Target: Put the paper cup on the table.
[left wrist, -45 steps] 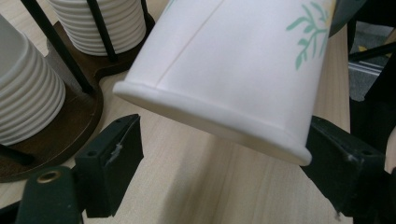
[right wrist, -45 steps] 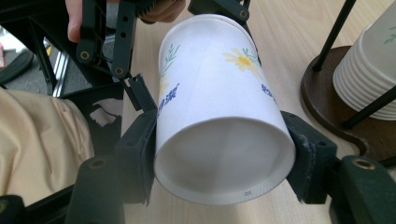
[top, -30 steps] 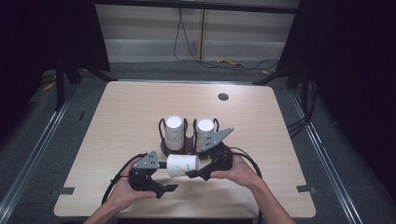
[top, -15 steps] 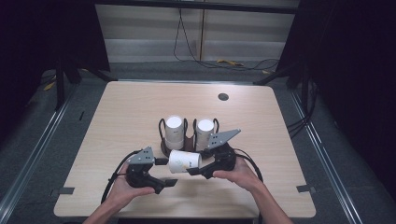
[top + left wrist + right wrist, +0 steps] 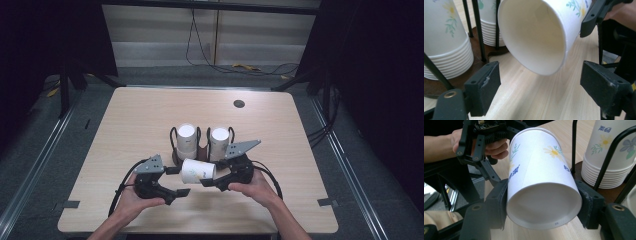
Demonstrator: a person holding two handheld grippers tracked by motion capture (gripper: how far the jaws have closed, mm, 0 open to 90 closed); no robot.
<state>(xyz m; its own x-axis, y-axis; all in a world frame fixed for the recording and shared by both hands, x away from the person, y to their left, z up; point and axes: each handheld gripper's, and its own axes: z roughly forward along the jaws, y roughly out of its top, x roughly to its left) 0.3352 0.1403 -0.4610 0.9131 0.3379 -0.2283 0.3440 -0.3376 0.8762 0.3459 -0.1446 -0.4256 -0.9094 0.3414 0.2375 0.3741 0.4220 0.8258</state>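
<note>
Right now, working from the biggest thing down, the pale wooden table [image 5: 150,115] is lying under both tools, and just beyond them the dark brown wooden cup rack with black wire loops [image 5: 202,150] is standing with two stacks of upside-down white flower-printed paper cups [image 5: 186,139] in it, close behind the right tool and a little farther from the left one. Between the two tools a single white paper cup with a yellow flower print [image 5: 198,170] is hanging above the table on its side, its long axis running roughly from one tool to the other: the open mouth is pointing toward the left gripper [image 5: 172,181] and the closed base toward the right gripper [image 5: 214,179]. That right gripper is the one carrying it; in its own view its black jaws are pressing on either side of the cup [image 5: 541,187] near the base, clenched on the wall. The left gripper [image 5: 540,82] is standing released, its jaws spread wider than the cup's rim, with the rim sitting just ahead of and slightly above the gap between them, not touching either pad as far as can be judged. Any handover would probably be turning on the left jaws closing around that rim end.
</note>
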